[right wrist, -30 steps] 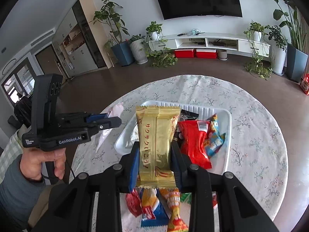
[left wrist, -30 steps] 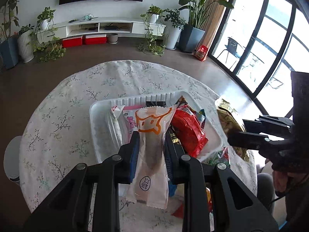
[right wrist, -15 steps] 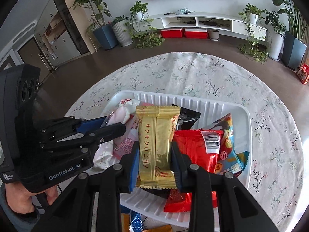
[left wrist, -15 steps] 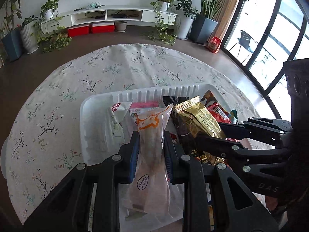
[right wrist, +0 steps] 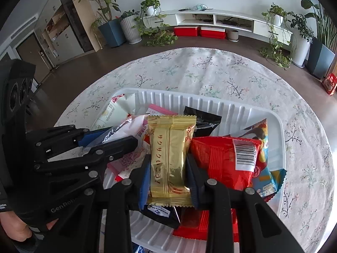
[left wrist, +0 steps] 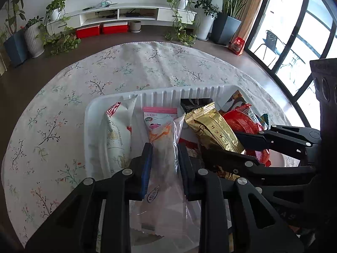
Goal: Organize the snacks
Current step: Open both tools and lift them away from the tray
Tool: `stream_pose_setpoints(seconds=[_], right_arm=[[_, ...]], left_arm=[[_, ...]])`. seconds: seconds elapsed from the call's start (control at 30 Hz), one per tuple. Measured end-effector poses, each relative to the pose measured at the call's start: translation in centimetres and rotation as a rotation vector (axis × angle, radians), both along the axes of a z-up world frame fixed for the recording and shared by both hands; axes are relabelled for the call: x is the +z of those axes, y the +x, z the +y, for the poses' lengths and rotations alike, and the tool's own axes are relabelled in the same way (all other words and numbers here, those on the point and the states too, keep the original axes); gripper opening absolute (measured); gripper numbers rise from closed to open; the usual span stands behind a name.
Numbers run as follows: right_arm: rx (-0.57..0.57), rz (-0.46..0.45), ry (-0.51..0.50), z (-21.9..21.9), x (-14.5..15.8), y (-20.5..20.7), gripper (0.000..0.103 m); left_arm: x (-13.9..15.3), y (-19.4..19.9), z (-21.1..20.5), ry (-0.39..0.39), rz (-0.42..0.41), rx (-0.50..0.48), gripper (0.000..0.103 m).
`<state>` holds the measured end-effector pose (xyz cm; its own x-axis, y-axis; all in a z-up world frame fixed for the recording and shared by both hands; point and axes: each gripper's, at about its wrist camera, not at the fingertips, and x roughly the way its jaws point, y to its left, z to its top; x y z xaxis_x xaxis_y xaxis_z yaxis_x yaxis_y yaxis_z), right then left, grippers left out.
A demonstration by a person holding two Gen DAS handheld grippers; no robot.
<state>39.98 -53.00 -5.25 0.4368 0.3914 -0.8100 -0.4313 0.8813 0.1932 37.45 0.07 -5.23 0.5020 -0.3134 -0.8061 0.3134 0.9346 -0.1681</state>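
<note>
1. Both grippers hang side by side over a white ribbed tray (left wrist: 189,90) that sits on a round table with a flowered cloth (left wrist: 126,67).
2. The left gripper (left wrist: 164,151) is clamped narrow on a clear-wrapped pastry (left wrist: 163,147) with orange print. The blue-lined pads press its sides, and the wrapper's far end reaches down among the packets in the tray.
3. The right gripper (right wrist: 168,162) is pinched on a gold packet (right wrist: 169,147), which stands lengthwise between the fingers, its crimped top edge pointing toward the far wall of the tray.
4. In the left camera's view the same gold packet (left wrist: 212,128) slants over the middle of the tray, with the right gripper's black fingers (left wrist: 252,139) coming in from the right.
5. In the right camera's view the left gripper's fingers (right wrist: 118,145) come in from the left, just beside the gold packet.
6. Already lying in the tray: a long white packet (left wrist: 115,135) against the left wall, a pink-topped packet (left wrist: 158,116) under the pastry, a black packet (right wrist: 202,118) near the far wall, a red bag (right wrist: 221,162) with a barcode label to the right of the gold one, and a blue-and-orange packet (right wrist: 265,175) against the right wall.
7. A person's hand (right wrist: 14,229) grips the left tool's handle at the lower left edge.
8. Beyond the table stand potted plants and a low white shelf unit (right wrist: 217,19) with red boxes under it.
</note>
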Motion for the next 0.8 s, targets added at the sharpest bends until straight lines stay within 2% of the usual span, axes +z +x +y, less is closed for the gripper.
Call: stream_pose_setpoints(seconds=[0.6,0.63,0.7,0.73,0.77,0.8], right_arm=[[0.021,-0.064,-0.085,0.6,1.2,-1.2,0.046],[0.024,-0.07,-0.087,0.6,1.4,-1.5,0.048],[0.015,-0.092,-0.102,0.4,1.8,-1.9,0.052],[0.008,-0.102,-0.107,0.2,2.0,-2.1,0.054],[0.005,-0.107,-0.107,-0.1,2.2,-2.3,0.054],[0.002,-0.115,-0.103,-0.4,2.5,-2.6,0.058]], left_arm=[[0.1,-0.1,0.3,0.007,0.008,0.037,0.025],[0.1,-0.1,0.3,0.007,0.008,0.039,0.028],[0.2,-0.1,0.3,0.0,0.006,0.044,0.043],[0.3,-0.2,0.3,-0.002,0.002,0.049,0.055],[0.4,-0.2,0.4,-0.005,-0.005,0.054,0.06],[0.6,-0.3,0.4,-0.009,-0.009,0.056,0.061]])
